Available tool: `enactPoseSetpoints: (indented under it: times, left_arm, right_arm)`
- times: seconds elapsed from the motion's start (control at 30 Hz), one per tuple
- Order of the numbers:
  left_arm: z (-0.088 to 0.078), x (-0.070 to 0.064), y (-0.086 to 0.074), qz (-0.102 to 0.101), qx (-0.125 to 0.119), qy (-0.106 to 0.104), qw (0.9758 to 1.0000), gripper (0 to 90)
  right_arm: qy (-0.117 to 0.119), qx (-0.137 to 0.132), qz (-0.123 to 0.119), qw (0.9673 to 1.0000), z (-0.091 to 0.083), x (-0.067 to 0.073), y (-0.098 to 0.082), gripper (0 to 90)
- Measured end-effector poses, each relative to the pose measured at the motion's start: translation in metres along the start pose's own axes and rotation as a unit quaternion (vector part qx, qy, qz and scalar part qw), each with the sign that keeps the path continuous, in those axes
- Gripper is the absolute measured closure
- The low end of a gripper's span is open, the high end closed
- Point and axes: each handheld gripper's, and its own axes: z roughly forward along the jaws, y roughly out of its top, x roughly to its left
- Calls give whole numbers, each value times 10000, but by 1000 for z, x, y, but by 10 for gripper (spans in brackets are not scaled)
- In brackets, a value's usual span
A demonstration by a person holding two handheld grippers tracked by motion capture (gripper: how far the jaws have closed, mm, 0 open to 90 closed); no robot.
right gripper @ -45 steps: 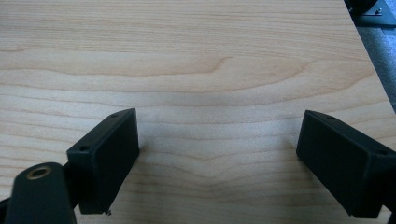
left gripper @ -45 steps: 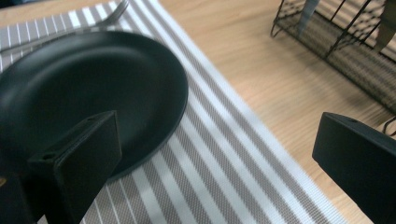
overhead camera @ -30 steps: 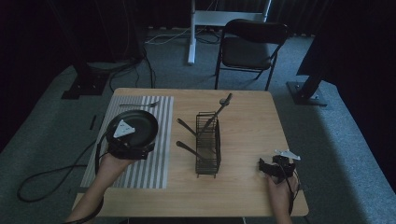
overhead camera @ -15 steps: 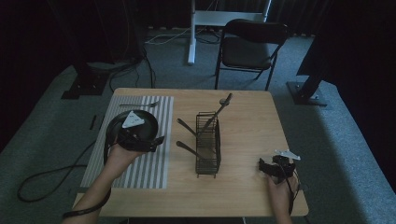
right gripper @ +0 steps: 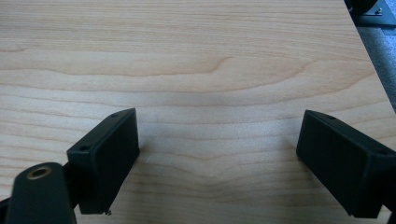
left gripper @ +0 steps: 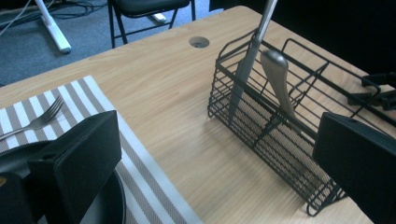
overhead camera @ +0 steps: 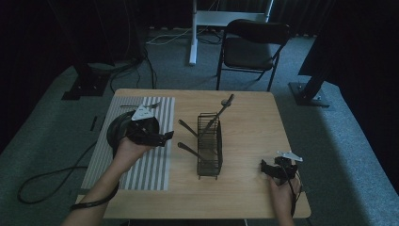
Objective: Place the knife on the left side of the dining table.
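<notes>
My left gripper (overhead camera: 162, 137) hovers open over the right part of a striped placemat (overhead camera: 146, 165), jaws pointing at a black wire cutlery basket (overhead camera: 209, 165). In the left gripper view the open left gripper (left gripper: 215, 163) faces the basket (left gripper: 261, 135), which holds a long metal utensil (left gripper: 250, 60) and a rounded metal handle (left gripper: 278, 79). A black plate (overhead camera: 115, 133) lies under my left hand, its rim (left gripper: 109, 205) beside the left jaw. My right gripper (overhead camera: 269, 167) rests open near the table's front right, and its jaws (right gripper: 219, 158) stand wide over bare wood.
A fork (left gripper: 37, 119) lies on the placemat behind the plate. Two utensil handles (overhead camera: 187, 128) stick out of the basket's left side. The wooden table (overhead camera: 254, 122) has a cable hole (left gripper: 199, 42). A folding chair (overhead camera: 249, 47) stands behind the table.
My left gripper has swung right, from over the plate toward the basket. The right gripper has stayed where it was.
</notes>
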Motion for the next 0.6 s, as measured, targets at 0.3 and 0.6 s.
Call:
enactPoseSetpoints:
  times: [0.3,0.6]
  left_arm:
    - [14,-7,11,42,38,-111,9999,15]
    - [27,-10,19,-5,76,-239,9997,21]
  right_arm:
    - [0,1,1,10000,0,0,0,121]
    - [0,2,2,10000,0,0,0,121]
